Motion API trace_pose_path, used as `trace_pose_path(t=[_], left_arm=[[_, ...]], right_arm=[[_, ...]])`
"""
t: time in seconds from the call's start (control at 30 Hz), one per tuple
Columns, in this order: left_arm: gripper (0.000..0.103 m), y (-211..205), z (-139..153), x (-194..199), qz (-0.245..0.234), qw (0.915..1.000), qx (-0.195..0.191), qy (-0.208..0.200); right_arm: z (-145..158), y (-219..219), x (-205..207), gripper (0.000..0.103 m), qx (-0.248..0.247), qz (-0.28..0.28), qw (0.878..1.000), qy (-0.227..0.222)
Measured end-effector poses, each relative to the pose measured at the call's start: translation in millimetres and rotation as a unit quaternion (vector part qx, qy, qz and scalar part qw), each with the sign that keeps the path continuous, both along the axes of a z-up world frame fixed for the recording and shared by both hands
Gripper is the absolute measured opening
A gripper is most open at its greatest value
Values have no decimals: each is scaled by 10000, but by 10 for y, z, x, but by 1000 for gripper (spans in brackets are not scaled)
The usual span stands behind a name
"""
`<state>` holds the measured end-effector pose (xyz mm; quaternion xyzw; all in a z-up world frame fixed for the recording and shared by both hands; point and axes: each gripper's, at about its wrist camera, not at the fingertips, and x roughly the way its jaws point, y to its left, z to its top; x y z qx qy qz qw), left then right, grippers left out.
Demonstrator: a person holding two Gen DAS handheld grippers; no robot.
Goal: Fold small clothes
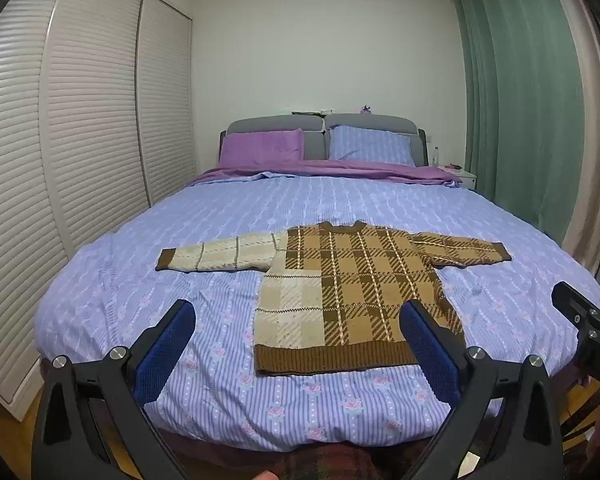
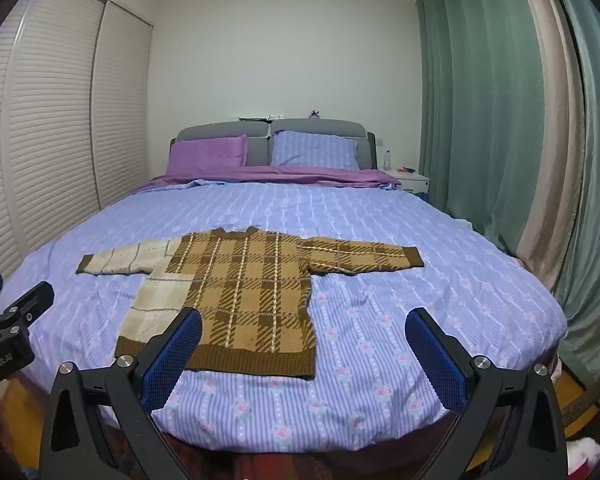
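Sweater [image 1: 352, 292] lies flat at centre frame on the striped floral bedspread [image 1: 340, 204], collar toward the headboard [image 1: 320, 124], hem nearest the cameras, sleeves stretched left and right. Pillows [image 1: 262, 146] sit beyond; louvred wardrobe doors [image 1: 80, 120] upper left, green curtains [image 1: 520, 92] upper right. Brown-and-tan plaid, one cream sleeve and panel. Left gripper [image 1: 298, 322] and right gripper [image 2: 304, 330] hover spread wide, empty.

A: What kind of room is this?
B: A home bedroom. A double bed [image 1: 300, 208] in striped floral bedding, two pillows [image 1: 370, 146], a grey padded headboard [image 1: 276, 124].
A: Anything else?
B: Louvred wardrobe doors [image 1: 92, 120], green curtains [image 1: 516, 92], a white nightstand [image 2: 410, 180].
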<state>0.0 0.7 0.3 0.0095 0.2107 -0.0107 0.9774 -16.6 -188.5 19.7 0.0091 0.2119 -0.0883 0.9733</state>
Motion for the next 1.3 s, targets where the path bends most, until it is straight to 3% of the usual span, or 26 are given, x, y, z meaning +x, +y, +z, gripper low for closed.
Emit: trace_pose_path(t=[0.27, 0.3, 0.93, 1.3], left_arm=[[103, 175, 20, -40, -169, 9993, -334, 44], [103, 80, 21, 27, -5, 9998, -163, 121], [103, 30, 162, -63, 6, 9997, -136, -199], [103, 28, 167, -88, -26, 9998, -146, -158]], right_arm=[[0, 4, 30, 103, 1, 35, 9999, 98], [-54, 31, 5, 103, -46, 23, 10000, 66], [65, -15, 26, 103, -51, 69, 10000, -29], [61, -12, 21, 103, -29, 123, 9999, -20]])
